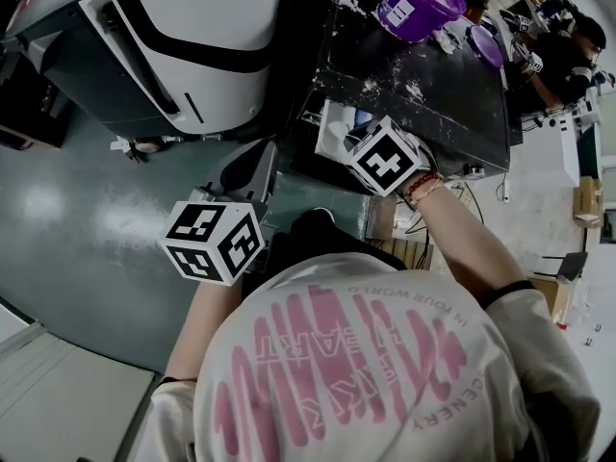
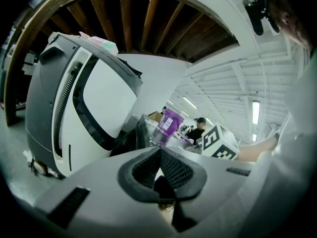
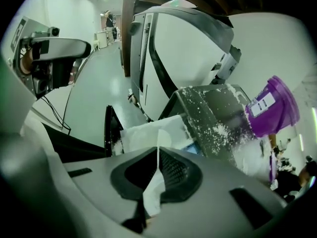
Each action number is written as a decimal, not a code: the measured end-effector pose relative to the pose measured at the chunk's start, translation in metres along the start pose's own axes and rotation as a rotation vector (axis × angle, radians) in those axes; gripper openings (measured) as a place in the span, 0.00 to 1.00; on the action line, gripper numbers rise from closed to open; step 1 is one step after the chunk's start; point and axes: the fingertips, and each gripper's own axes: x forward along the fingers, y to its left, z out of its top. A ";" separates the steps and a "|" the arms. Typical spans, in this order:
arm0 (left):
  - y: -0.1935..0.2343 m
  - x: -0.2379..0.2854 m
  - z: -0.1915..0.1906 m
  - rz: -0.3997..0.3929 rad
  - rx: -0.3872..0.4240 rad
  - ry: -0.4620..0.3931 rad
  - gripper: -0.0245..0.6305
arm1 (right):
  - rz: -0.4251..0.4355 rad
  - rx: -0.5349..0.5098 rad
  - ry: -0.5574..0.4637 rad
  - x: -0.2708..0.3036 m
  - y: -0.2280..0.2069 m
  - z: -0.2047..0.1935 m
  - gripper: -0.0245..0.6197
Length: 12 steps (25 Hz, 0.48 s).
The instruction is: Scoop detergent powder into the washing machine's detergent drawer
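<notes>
You are clamping your right gripper [image 3: 158, 158] shut on a thin white strip [image 3: 153, 192], with the open white detergent drawer [image 3: 143, 133] lying just ahead of it. The purple detergent tub [image 3: 273, 107] is sitting beyond on the dark machine top [image 3: 208, 105], amid spilled powder [image 3: 218, 130]. Your left gripper [image 2: 159, 155] is hanging closed and empty beside a white-and-grey machine [image 2: 104, 98].
</notes>
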 end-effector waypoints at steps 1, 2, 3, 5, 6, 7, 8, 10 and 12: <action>-0.001 0.000 0.001 -0.001 0.003 -0.001 0.04 | -0.011 -0.020 0.005 -0.001 0.000 0.000 0.05; -0.001 -0.001 0.001 -0.002 0.006 -0.001 0.04 | -0.024 -0.039 0.009 -0.001 -0.001 0.001 0.05; -0.002 -0.001 0.002 -0.002 0.008 -0.001 0.04 | -0.033 -0.052 0.010 -0.002 -0.002 0.002 0.05; -0.001 -0.002 0.002 0.000 0.009 0.000 0.04 | -0.039 -0.066 0.014 -0.001 -0.002 0.003 0.05; -0.001 -0.002 0.002 0.001 0.008 0.001 0.04 | -0.043 -0.071 0.017 -0.001 -0.002 0.003 0.05; 0.000 -0.002 0.001 0.002 0.007 0.001 0.04 | -0.050 -0.079 0.019 0.000 -0.003 0.003 0.05; 0.001 -0.003 0.000 0.003 0.006 0.002 0.04 | -0.058 -0.087 0.020 0.000 -0.002 0.003 0.05; 0.002 -0.005 -0.001 0.004 0.004 0.001 0.04 | -0.071 -0.101 0.023 0.000 -0.001 0.003 0.05; 0.003 -0.007 -0.001 0.007 0.001 0.000 0.04 | -0.075 -0.107 0.027 0.000 0.000 0.003 0.05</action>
